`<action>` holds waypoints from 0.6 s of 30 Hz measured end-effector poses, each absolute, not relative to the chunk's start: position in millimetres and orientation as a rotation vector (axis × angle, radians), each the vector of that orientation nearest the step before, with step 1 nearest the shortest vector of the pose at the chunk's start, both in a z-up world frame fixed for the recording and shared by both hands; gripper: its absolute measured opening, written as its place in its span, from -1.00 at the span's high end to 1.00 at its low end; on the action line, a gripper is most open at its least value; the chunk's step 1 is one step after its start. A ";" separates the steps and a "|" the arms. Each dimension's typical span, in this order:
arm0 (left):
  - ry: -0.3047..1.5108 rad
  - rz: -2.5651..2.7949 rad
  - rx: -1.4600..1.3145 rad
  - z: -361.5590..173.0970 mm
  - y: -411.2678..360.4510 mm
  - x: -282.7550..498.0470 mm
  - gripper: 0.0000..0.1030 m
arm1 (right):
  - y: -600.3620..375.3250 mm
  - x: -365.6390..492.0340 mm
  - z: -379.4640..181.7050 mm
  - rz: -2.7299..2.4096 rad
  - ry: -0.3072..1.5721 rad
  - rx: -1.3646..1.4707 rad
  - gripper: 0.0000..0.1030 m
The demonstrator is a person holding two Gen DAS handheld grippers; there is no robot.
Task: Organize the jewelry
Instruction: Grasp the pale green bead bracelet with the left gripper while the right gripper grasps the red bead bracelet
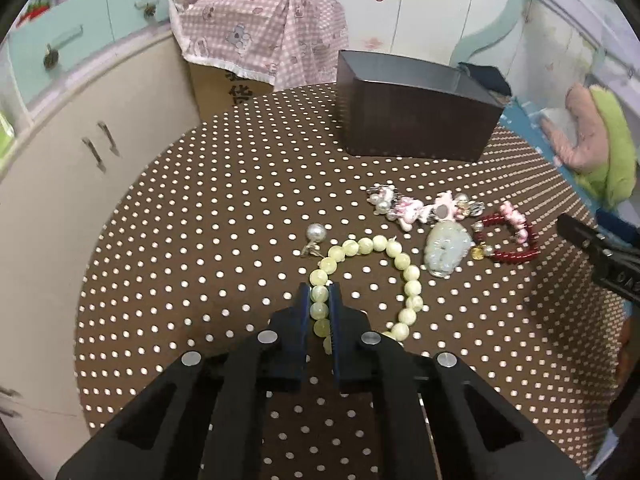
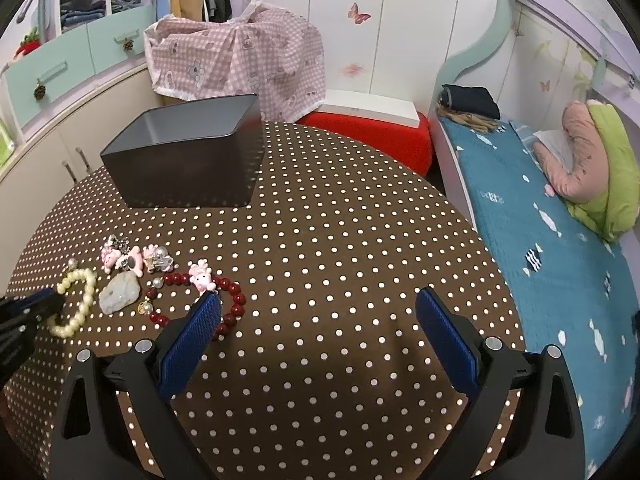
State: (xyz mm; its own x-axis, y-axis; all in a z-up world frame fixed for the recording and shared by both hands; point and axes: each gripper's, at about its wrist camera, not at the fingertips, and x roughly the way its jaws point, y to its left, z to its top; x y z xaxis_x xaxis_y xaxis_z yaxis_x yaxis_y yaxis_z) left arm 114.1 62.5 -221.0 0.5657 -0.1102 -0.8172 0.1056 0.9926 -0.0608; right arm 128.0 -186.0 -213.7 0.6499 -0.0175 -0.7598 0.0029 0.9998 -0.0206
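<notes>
My left gripper pinches the pale-green bead bracelet on the polka-dot tablecloth, w/ beads caught btwn the pads. My right gripper hangs spread wide, nothing in it, just beside the red bead bracelet. Dark box sits beyond.

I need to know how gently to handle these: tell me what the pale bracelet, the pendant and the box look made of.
Pale bracelet: polished stone or glass, judging by the glossy, translucent yellow-green beads. Pendant: probably carved jade, pale, cloudy, softly shiny. Box: perhaps metal or plastic, with thin dark smooth walls.
</notes>
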 end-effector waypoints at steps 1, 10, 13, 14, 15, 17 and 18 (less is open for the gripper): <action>0.952 -0.138 -0.017 -218.5 64.9 111.8 0.85 | -186.9 127.6 -213.5 -0.009 0.861 -0.021 -0.84; 0.826 -0.237 -0.048 -180.5 55.7 96.7 0.85 | -184.7 132.1 -219.4 -0.001 0.881 -0.047 -0.83; 0.816 -0.238 -0.049 -177.0 56.2 95.1 0.85 | -179.1 137.3 -223.0 -0.001 0.889 -0.073 -0.83; 0.818 -0.238 -0.058 -177.2 57.8 95.3 0.85 | -177.7 140.5 -226.3 0.001 0.901 -0.079 -0.82; 0.818 -0.236 -0.064 -177.8 58.7 95.6 0.85 | -175.1 142.9 -228.6 0.002 0.913 -0.084 -0.75; 0.820 -0.236 -0.067 -179.5 61.0 96.8 0.85 | -171.1 146.5 -231.6 0.026 0.924 -0.083 -0.42; 0.822 -0.235 -0.072 -179.4 61.3 95.6 0.85 | -168.9 147.8 -231.3 0.030 0.922 -0.087 -0.42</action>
State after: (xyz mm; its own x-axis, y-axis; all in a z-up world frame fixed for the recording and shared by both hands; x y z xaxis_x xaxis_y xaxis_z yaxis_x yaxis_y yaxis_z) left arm 95.6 61.3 -179.4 0.6566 -0.2350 -0.7167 0.1796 0.9716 -0.1541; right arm 147.8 -168.9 -231.3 0.6039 -0.0112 -0.7970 -0.0637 0.9960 -0.0622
